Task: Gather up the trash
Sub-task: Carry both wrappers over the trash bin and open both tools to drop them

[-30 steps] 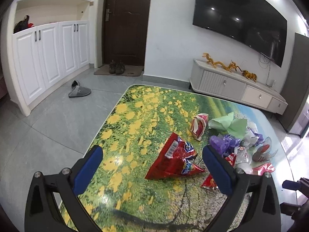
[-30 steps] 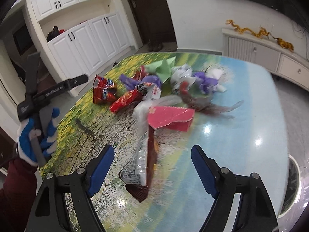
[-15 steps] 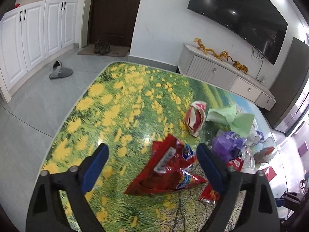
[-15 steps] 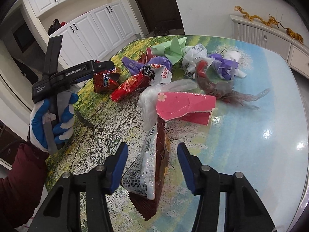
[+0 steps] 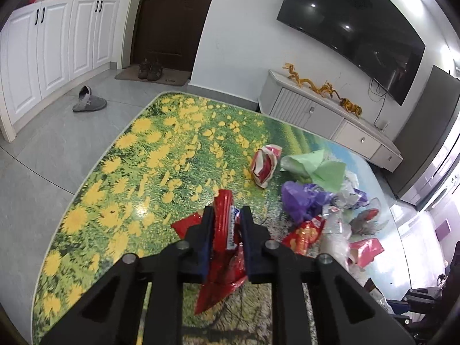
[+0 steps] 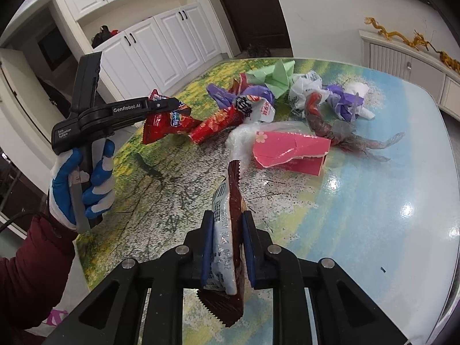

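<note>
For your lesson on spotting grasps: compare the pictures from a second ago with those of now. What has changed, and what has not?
Both grippers, open a second ago, have closed. The left gripper now clamps the red bag and the right gripper clamps the brown packet; both look raised off the table. The pink box and the rest of the pile lie as before.

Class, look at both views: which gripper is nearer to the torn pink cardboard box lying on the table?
Right. The right gripper, shut on a brown sawtooth-edged wrapper, is just short of the torn pink cardboard box. The left gripper, holding a red snack bag, is farther off to the box's left.
</note>
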A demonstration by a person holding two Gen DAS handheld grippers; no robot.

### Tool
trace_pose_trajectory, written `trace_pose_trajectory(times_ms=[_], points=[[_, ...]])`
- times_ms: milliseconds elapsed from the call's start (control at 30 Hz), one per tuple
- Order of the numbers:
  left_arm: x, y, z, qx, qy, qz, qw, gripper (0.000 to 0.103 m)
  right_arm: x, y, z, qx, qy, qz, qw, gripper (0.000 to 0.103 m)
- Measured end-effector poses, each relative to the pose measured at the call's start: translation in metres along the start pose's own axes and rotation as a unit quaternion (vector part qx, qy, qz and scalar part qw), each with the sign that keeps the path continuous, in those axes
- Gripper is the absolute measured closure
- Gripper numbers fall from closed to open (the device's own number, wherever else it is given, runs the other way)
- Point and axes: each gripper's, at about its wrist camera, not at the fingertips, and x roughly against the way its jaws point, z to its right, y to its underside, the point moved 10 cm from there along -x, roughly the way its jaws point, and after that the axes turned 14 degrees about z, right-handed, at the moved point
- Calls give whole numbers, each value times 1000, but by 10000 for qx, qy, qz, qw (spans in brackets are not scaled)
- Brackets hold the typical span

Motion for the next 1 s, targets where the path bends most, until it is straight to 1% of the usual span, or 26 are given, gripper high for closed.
trace_pose_trajectory(times_ms=[133, 233, 333, 433, 533, 600, 700, 733, 767, 833, 900, 1000], points=[[30, -11, 8, -79, -110, 221, 9997, 86, 14, -5, -4, 24, -171, 206, 9996, 85], [49, -22, 20, -90, -84, 379, 9992, 86, 28, -12, -3, -6, -252, 411, 9988, 85], [63, -34, 45, -189, 99, 496, 9985, 86, 44, -22, 5, -103, -212, 672, 9975, 85], [69, -43, 86, -389, 383, 552, 9970, 86, 62, -34, 27, -287, -28, 969, 9949, 85], [64, -45, 136, -554, 755, 512, 9943, 86, 88, -43, 63, -548, 310, 1296, 9896, 85], [56, -42, 174, -687, 1011, 428, 9916, 86, 107, -46, 94, -794, 582, 1519, 9835, 85], [41, -31, 237, -897, 1439, 234, 9852, 86, 140, -45, 148, -1203, 1062, 1809, 9703, 85], [35, -25, 263, -977, 1621, 149, 9818, 86, 149, -42, 166, -1328, 1237, 1876, 9653, 85], [31, -19, 282, -1024, 1741, 86, 9794, 86, 161, -37, 186, -1444, 1467, 1933, 9593, 85], [19, -5, 329, -1131, 2021, -102, 9728, 86, 180, -25, 222, -1619, 1892, 1984, 9480, 85], [7, 10, 366, -1198, 2241, -289, 9667, 86, 193, -12, 250, -1737, 2251, 1939, 9389, 85], [-10, 37, 420, -1359, 2486, -589, 9572, 86, 205, 10, 289, -2005, 2657, 1846, 9247, 85]])
